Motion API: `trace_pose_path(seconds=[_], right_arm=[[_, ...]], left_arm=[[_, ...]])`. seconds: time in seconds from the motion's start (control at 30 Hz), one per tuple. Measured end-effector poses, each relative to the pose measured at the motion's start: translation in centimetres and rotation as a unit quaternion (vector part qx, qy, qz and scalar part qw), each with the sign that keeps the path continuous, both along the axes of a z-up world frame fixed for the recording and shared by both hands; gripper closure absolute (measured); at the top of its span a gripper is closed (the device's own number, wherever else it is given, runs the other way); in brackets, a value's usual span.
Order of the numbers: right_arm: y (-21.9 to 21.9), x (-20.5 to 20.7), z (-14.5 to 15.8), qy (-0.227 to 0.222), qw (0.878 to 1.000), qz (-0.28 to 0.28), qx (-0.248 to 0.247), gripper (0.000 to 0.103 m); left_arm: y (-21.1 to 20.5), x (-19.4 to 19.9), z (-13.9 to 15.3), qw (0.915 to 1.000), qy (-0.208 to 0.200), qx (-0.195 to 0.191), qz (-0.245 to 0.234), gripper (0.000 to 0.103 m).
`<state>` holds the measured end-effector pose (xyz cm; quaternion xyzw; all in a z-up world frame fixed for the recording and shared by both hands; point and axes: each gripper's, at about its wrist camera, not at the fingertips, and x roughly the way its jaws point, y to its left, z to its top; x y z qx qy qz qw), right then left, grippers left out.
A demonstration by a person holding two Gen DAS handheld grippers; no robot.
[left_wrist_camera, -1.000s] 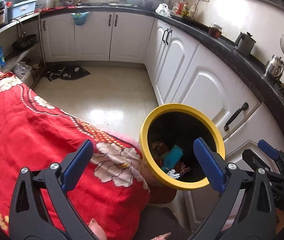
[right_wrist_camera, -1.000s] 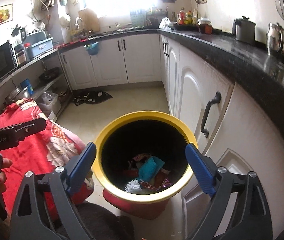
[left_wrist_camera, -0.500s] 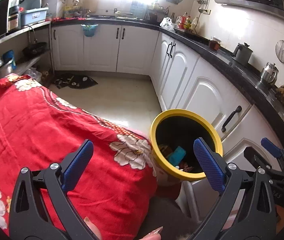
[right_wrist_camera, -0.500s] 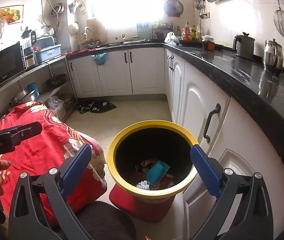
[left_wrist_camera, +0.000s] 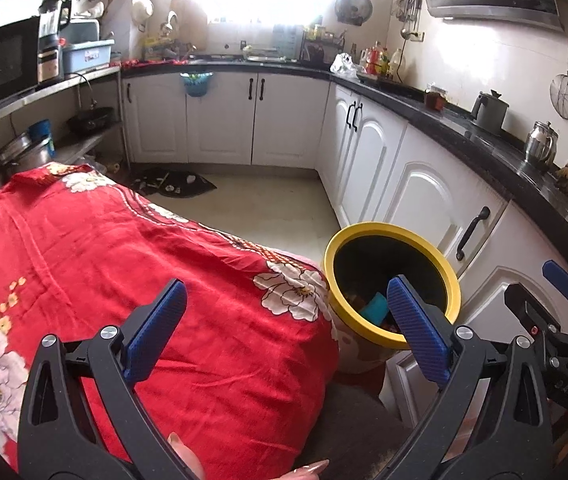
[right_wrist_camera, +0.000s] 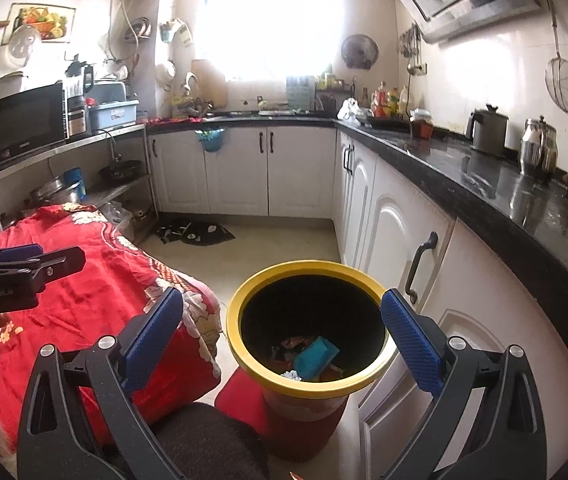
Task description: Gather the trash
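Two tongs: both spread wide, nothing between the blue pads.
Left tongs (left_wrist_camera: pixel 286 330): wide apart, hovering over the red flowered cloth (left_wrist_camera: pixel 124 264); one pad in front of the bin's rim.
Right tongs (right_wrist_camera: pixel 282 340): just been opening, now wide, empty, framing the bin from above; seen too at the right edge of the left wrist view (left_wrist_camera: pixel 564 320).
Hand: fingertips (left_wrist_camera: pixel 312 470) visible at the bottom edge below the left tongs.
Bin (right_wrist_camera: pixel 244 300): yellow-rimmed, black inside, upright, just beside the cloth-covered table and near the white cabinet doors (right_wrist_camera: pixel 400 240).
Trash (right_wrist_camera: pixel 316 354): lying at the bottom of the bin; a teal piece on top, darker wrappers and a small white bit around it, details too small to tell.
Red mat (right_wrist_camera: pixel 240 396): under the bin, on the floor.
Floor (right_wrist_camera: pixel 284 240): pale tiles, a dark rag (right_wrist_camera: pixel 198 234) lying farther off by the cabinets.
Worktop (right_wrist_camera: pixel 504 196): black, running along the right wall, carrying a kettle (right_wrist_camera: pixel 486 130) and a steel pot (right_wrist_camera: pixel 538 150).
Far end: microwave (right_wrist_camera: pixel 26 122) on a shelf at left, bright window behind.
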<state>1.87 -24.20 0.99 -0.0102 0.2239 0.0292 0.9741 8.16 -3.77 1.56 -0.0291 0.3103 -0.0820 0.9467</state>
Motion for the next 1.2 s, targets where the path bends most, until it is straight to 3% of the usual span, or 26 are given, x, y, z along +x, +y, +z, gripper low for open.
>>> trace_pose_path(seconds=[0.5, 0.83, 1.2], right_arm=[[0.5, -5.7, -1.2, -0.072, 0.997, -0.005, 0.013, 0.006], [0.9, -7.3, -2.9, -0.067, 0.998, -0.007, 0.012, 0.006], [1.0, -7.9, -2.7, -0.080, 0.997, -0.011, 0.009, 0.006]], left_arm=[[0.0, -5.6, -0.7, 0.9967, -0.079, 0.012, 0.015, 0.011], [0.3, -8.2, -1.7, 0.9956, -0.092, -0.004, 0.019, 0.011], [0.5, -8.7, -1.9, 0.9955, -0.093, -0.005, 0.020, 0.011]])
